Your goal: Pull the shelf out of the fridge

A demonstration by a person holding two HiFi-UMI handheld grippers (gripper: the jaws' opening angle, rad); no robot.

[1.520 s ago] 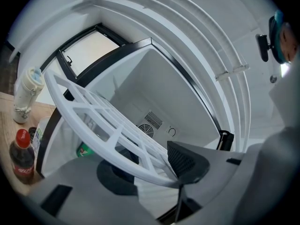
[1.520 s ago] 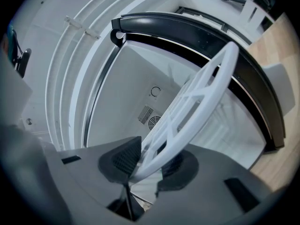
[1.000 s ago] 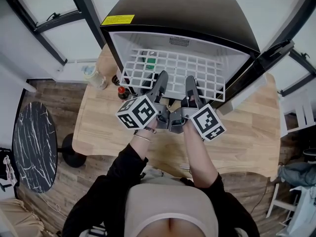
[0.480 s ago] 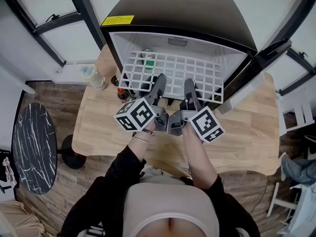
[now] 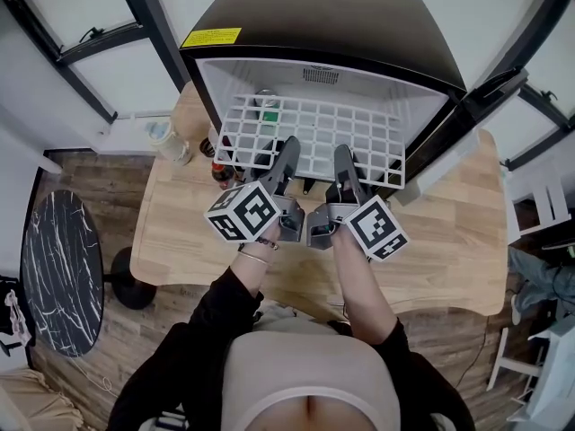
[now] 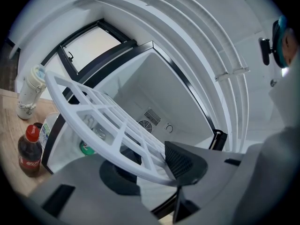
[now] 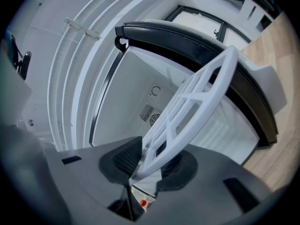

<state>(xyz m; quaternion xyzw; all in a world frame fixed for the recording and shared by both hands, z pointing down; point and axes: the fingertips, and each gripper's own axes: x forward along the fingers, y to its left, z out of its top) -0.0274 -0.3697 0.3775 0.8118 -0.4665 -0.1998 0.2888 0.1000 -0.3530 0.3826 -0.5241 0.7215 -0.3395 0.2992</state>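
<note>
Shelf [image 5: 310,133] rim clamped by fingers [image 6: 180,161] of left gripper [image 6: 150,170] and right gripper [image 7: 149,165] (partly out of fridge [image 5: 332,25]); jamming risked if pulled unevenly.

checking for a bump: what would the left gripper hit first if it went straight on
The white shelf clamped between the left gripper's fingers; beyond it, probably the fridge's back wall.
</note>
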